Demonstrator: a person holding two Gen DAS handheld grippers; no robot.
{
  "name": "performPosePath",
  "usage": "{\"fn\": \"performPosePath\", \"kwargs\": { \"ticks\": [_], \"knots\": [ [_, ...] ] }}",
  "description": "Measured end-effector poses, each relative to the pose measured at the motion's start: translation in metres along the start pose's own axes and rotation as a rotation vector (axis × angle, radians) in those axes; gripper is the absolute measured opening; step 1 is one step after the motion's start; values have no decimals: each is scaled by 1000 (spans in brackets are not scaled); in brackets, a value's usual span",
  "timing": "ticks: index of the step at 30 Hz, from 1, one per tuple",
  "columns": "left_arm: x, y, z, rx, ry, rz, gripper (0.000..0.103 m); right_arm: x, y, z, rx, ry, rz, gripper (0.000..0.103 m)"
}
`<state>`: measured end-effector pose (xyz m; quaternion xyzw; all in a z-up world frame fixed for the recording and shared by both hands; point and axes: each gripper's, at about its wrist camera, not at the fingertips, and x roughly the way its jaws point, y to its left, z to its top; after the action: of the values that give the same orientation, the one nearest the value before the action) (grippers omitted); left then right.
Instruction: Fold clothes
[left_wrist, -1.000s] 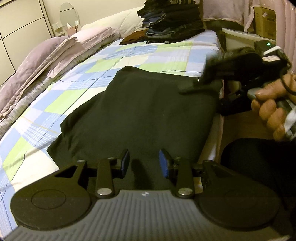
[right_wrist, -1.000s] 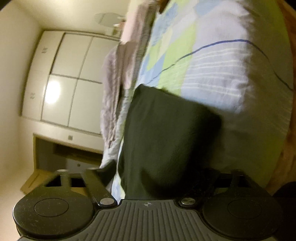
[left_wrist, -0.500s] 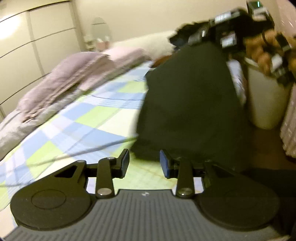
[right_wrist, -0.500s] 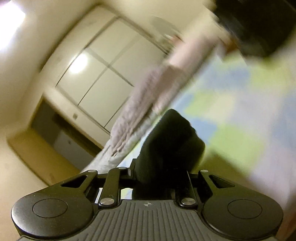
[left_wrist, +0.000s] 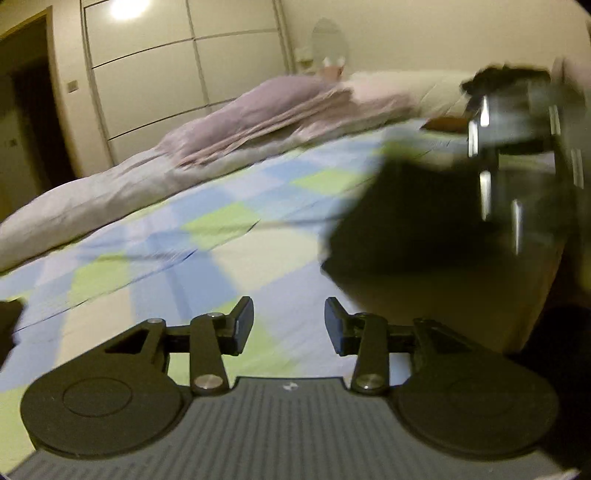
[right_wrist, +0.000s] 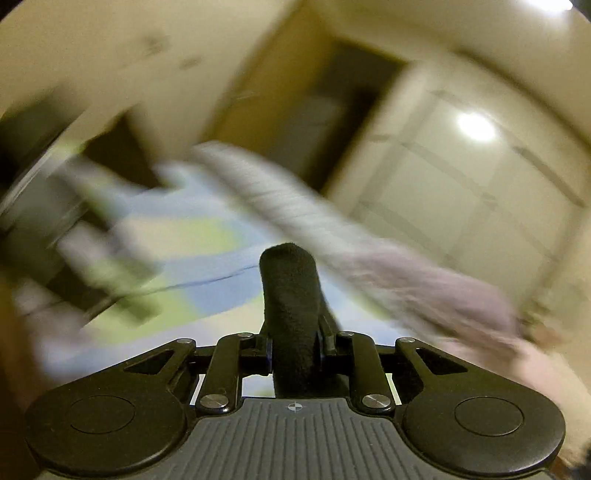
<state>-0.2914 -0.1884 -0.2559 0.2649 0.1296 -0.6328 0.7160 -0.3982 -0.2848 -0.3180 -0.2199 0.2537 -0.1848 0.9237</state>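
Black garment (right_wrist: 291, 314) pinched in raised right tool (right_wrist: 294, 354).

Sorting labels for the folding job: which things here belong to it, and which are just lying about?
Part of the job: black garment, clamped in the right gripper; left gripper, open and empty; checked bedsheet.
Lying about: lilac bedding; wardrobe.

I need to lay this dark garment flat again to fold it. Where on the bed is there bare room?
The checked bedspread lies bare from the left tool up to the grey quilt along its far side. To the right, the hanging dark garment and the blurred right tool crowd it.
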Motion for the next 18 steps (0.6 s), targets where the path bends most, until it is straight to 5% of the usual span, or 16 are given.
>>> {"fn": "performPosePath", "kwargs": {
  "ticks": [3,5,6,7,8,9,14,18],
  "knots": [
    [-13,11,-21,30,53,31,41,35,65,-27,-83,60,153,20],
    [-19,16,-29,35,69,36,41,40,84,-38,-122,70,172,22],
    [-20,18,-32,38,71,34,41,36,89,-40,-137,59,163,28],
    [-21,19,-33,41,69,32,41,31,89,-40,-128,47,172,47],
    [-20,19,-31,38,59,26,42,26,85,-40,-102,38,186,64],
    [-19,20,-28,34,49,19,42,20,79,-41,-72,32,197,69],
    [16,14,4,-7,7,-98,45,-27,23,-45,143,53,148,69],
    [58,1,32,-29,12,-221,45,-54,-48,-82,432,140,10,69]
  ]
}}
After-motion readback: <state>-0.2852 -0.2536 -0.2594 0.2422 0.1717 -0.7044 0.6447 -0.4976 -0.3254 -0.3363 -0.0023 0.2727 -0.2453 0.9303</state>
